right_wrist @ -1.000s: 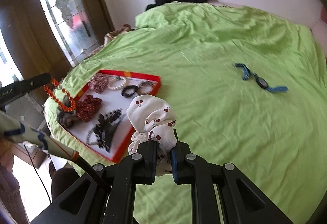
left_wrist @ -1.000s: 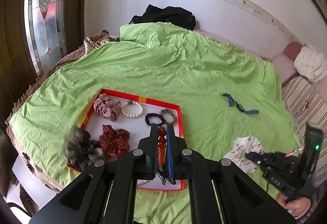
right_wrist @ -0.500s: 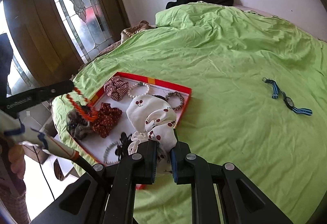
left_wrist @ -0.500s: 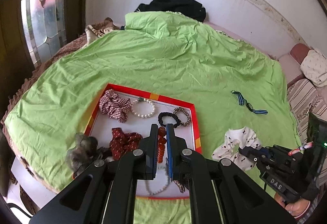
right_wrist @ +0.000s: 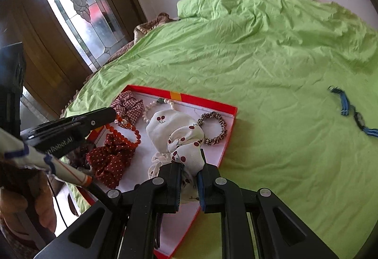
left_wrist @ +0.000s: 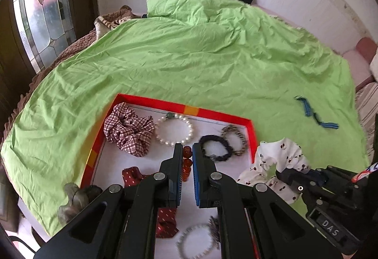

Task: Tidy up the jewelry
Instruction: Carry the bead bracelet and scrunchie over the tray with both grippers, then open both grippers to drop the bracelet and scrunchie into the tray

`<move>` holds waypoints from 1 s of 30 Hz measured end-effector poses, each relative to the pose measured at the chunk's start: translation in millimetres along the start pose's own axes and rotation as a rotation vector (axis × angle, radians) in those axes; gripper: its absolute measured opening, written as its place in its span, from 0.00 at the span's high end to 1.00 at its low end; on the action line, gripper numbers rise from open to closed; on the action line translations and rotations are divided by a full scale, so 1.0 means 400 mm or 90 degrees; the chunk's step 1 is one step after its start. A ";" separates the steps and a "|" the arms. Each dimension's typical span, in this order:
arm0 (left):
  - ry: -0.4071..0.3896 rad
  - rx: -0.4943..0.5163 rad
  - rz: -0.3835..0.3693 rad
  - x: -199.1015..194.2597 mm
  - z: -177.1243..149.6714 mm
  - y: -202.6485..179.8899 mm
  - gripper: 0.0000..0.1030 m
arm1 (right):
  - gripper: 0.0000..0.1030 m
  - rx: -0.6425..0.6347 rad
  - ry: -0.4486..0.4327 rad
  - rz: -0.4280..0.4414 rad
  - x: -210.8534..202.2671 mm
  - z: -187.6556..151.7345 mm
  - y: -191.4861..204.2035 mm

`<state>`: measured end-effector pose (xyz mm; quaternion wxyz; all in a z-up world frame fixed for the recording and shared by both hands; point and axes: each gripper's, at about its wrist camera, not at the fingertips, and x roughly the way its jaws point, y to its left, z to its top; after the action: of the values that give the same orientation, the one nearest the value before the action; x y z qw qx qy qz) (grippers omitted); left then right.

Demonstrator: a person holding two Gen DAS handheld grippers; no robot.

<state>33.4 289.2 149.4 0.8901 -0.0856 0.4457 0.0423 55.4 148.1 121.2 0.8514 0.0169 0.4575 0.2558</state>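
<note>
**Two soft loads over the tray**

Nearest to us, our right gripper (right_wrist: 191,172) is pinched nearly closed on the white cherry-print scrunchie (right_wrist: 176,133). It is light, floppy cloth that bunches above the jaws and sags below, so we judge a bite on the gathered fold is the safest hold. It hangs over the tray's near right part.

Our left gripper (left_wrist: 187,159) is fully closed on the orange bead bracelet (right_wrist: 125,131). Hard, smooth beads on a loose string can slip or swing, so we reckon gripping across the strand, not on one bead, is best.

Below lies the red-rimmed tray (left_wrist: 222,115) with the plaid scrunchie (left_wrist: 128,131) and pearl bracelet (left_wrist: 173,129).

Farther out, the blue striped strap (right_wrist: 349,112) sits alone on the green sheet (right_wrist: 271,65), thin and limp, easiest taken mid-length.
</note>
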 end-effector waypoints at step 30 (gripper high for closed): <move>0.034 0.023 0.050 0.122 -0.037 0.016 0.93 | 0.88 0.002 0.058 0.018 0.135 -0.036 -0.004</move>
<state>50.0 292.6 100.9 0.8768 -0.0529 0.4732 0.0665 69.2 168.0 70.8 0.8261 0.0131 0.4956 0.2679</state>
